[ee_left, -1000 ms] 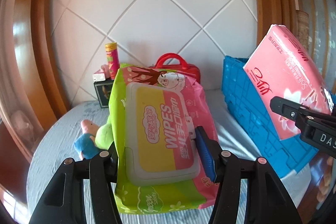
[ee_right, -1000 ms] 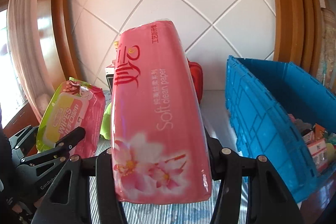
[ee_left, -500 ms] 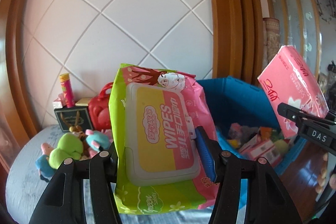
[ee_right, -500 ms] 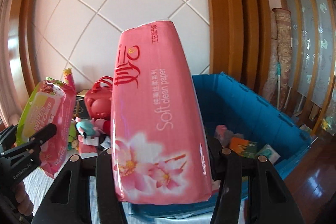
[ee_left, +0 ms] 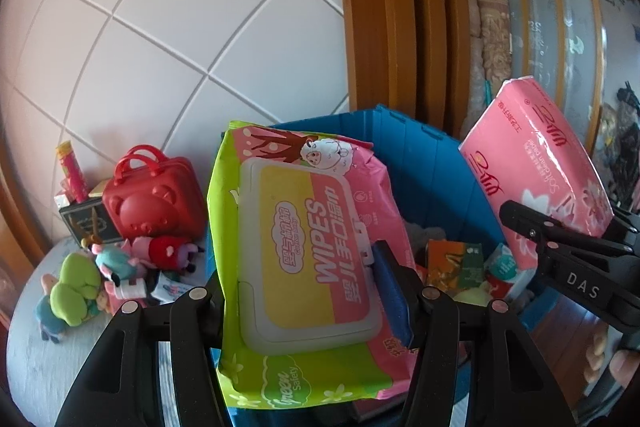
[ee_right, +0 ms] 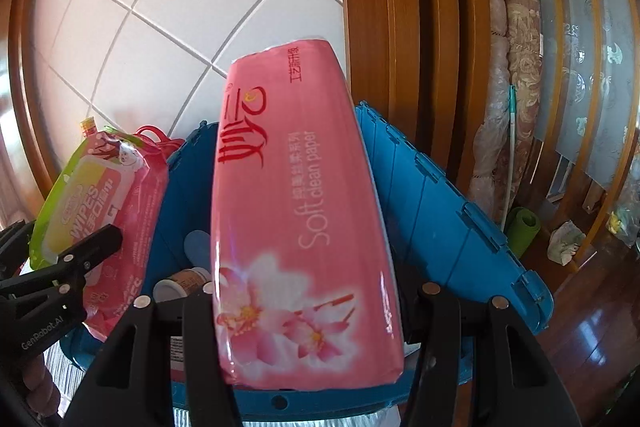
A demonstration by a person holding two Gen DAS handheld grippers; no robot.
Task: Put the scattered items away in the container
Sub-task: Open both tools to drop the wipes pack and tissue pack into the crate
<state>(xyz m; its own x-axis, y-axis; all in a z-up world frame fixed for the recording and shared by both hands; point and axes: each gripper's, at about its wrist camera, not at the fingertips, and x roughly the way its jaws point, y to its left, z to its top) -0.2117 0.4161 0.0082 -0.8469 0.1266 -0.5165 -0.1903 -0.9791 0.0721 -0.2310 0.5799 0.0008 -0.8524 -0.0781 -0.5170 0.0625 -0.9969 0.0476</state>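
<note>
My left gripper (ee_left: 304, 291) is shut on a green and pink wipes pack (ee_left: 304, 243), held upright over the near edge of the blue crate (ee_left: 432, 163). My right gripper (ee_right: 308, 299) is shut on a pink tissue pack (ee_right: 296, 227), also held above the crate (ee_right: 440, 211). In the left wrist view the tissue pack (ee_left: 536, 163) and the right gripper (ee_left: 568, 255) show at the right. In the right wrist view the wipes pack (ee_right: 96, 195) and the left gripper (ee_right: 68, 267) show at the left. Several small boxes and packets (ee_left: 456, 259) lie inside the crate.
On the grey cloth (ee_left: 36, 355) to the crate's left lie plush toys (ee_left: 76, 291), a red bear case (ee_left: 152, 203), a dark box (ee_left: 88, 223) and a pink tube (ee_left: 72, 171). A tiled wall and wooden frame stand behind. Rolled rugs (ee_right: 516, 75) lean at the right, above wooden floor.
Both grippers have swung to the right with their packs, from beside the crate over the cloth to above the crate's opening. Each grip is unchanged.
</note>
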